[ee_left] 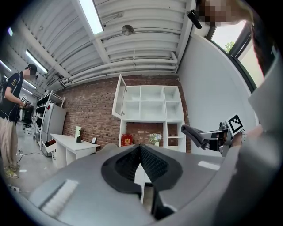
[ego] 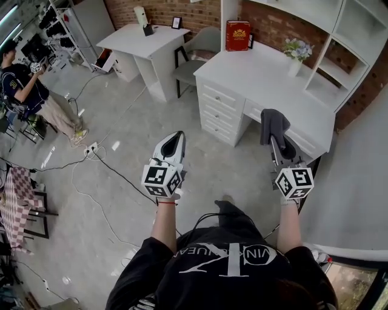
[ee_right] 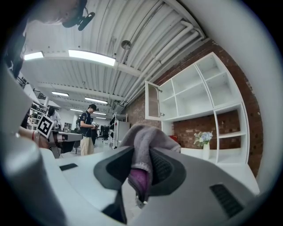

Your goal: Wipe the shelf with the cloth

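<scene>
Your right gripper point(ee_right: 141, 170) pinches the grey cloth point(ee_right: 142, 137) between its jaws, and the fabric drapes over their tips. Your left gripper point(ee_left: 140, 160) has its jaws pressed together on nothing. Both hang before the white desk point(ego: 260, 79). The white shelf point(ee_right: 194, 99) stands beyond, well apart.

Shelf point(ego: 310, 11) top beyond the head view's upper edge.

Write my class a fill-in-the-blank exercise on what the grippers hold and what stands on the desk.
The right gripper is shut on a grey ____.
The left gripper, jaws together, holds ____.
The book on the white desk is ____ in colour.
Missing words: cloth, nothing, red.
</scene>
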The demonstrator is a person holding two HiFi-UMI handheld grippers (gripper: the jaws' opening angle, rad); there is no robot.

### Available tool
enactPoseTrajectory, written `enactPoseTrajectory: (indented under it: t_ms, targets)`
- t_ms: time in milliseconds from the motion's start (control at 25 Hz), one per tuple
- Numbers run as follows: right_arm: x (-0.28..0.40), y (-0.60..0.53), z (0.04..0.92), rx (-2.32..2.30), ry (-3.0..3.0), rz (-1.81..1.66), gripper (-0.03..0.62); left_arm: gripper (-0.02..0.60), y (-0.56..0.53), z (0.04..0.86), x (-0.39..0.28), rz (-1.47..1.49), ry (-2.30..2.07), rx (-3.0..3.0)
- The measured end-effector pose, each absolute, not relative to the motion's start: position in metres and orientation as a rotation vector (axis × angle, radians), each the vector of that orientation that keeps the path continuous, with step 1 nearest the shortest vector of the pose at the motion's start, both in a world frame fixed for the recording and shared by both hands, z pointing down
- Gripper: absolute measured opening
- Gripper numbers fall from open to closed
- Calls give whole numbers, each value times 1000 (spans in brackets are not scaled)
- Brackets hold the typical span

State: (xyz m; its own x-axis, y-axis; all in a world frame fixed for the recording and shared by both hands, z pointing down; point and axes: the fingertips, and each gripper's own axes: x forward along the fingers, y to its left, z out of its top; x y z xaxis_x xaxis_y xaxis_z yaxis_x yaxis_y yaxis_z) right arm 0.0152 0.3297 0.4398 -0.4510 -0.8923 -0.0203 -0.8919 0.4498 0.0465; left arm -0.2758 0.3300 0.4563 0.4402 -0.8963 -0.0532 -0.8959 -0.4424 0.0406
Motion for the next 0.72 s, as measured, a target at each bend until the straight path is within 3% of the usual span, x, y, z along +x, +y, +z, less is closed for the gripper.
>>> enactPoseTrajectory:
  t_ms: [720]
  targets:
    - [14,152,434,1605,-2728,-50,86,11,159,436,-270,-111,-1676,2656]
